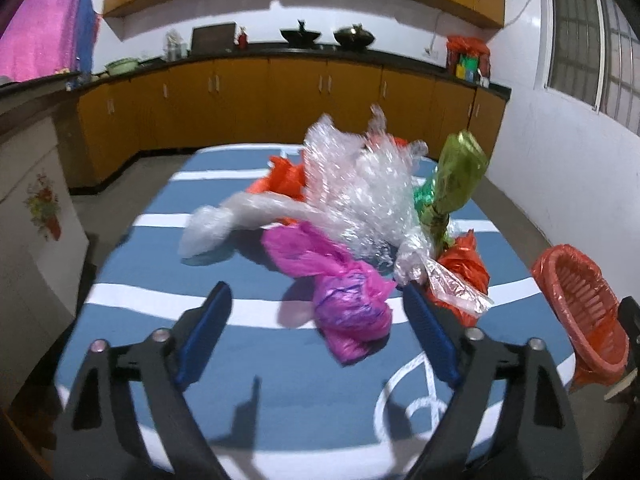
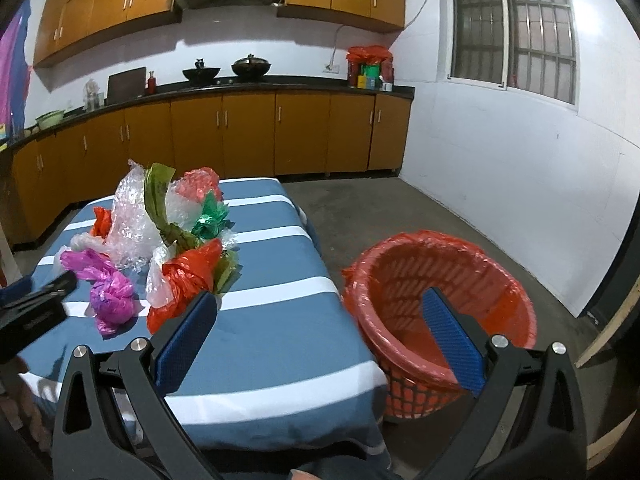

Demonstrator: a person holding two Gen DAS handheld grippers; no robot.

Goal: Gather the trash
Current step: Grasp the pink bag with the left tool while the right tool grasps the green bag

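A heap of plastic trash lies on the blue-and-white striped table (image 1: 240,356): a crumpled pink bag (image 1: 352,312), clear bubble wrap (image 1: 360,184), a whitish bag (image 1: 224,224), an olive-green wrapper (image 1: 456,176) and an orange-red bag (image 1: 464,268). My left gripper (image 1: 316,296) is open, and the pink bag lies between its blue pads without touching them. In the right wrist view, the pink bag (image 2: 112,300) and orange-red bag (image 2: 188,276) sit left of my right gripper (image 2: 320,298). That gripper is open and holds nothing. It hovers over the table's right edge, beside the red lined basket (image 2: 392,276).
The red basket (image 1: 580,308) stands on the concrete floor (image 2: 400,208) just right of the table. Orange cabinets with a dark counter (image 2: 240,84) run along the back wall. A white wall with a barred window (image 2: 516,28) is at the right. A wooden plank (image 2: 608,332) leans at far right.
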